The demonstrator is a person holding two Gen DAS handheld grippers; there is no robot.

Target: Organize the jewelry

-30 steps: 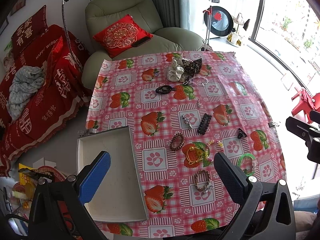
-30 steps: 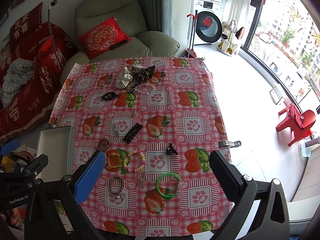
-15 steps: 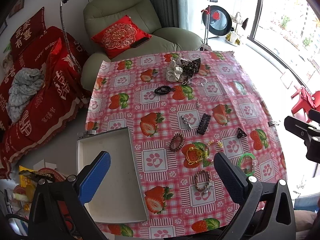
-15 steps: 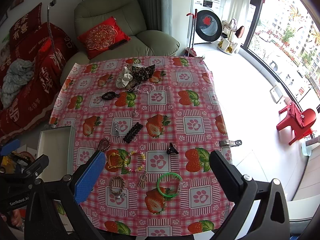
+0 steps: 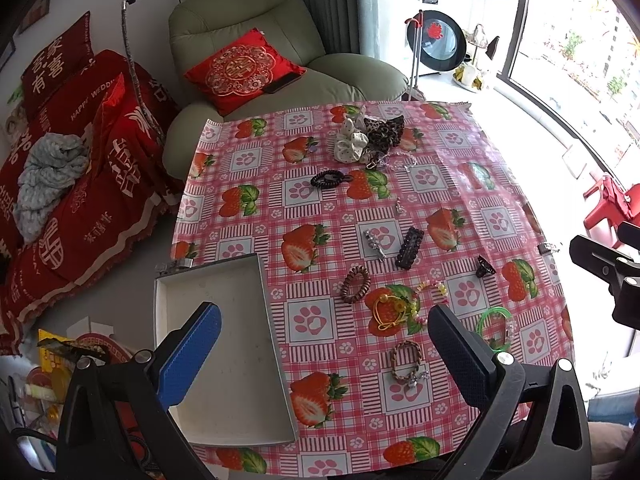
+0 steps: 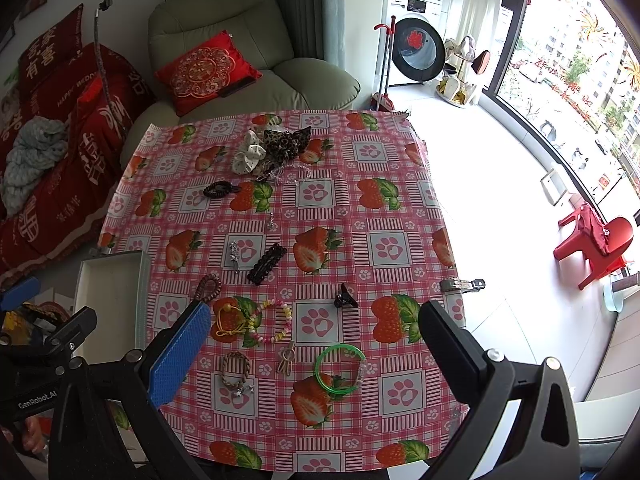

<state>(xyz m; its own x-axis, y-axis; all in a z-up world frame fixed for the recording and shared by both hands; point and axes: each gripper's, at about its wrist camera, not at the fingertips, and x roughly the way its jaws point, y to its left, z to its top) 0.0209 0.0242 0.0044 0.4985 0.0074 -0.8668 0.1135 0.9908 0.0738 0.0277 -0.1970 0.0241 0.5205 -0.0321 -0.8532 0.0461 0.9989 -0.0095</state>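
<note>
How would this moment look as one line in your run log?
left gripper: open, hovering | right gripper: open, hovering | tray: empty | green bangle: on tablecloth

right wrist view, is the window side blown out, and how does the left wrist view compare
Right wrist view: the floor beside the tablecloth is washed out white, and fisheye curves the window frame. Left wrist view: the same glare whitens the tablecloth's far right edge; the jewelry stays sharp.

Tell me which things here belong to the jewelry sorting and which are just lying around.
For the job: white tray, green bangle, braided bracelet, bead bracelet, brown coil tie, black hair clip, scrunchies.

Lying about: red cushion, armchair, red chair, washing machine.
</note>
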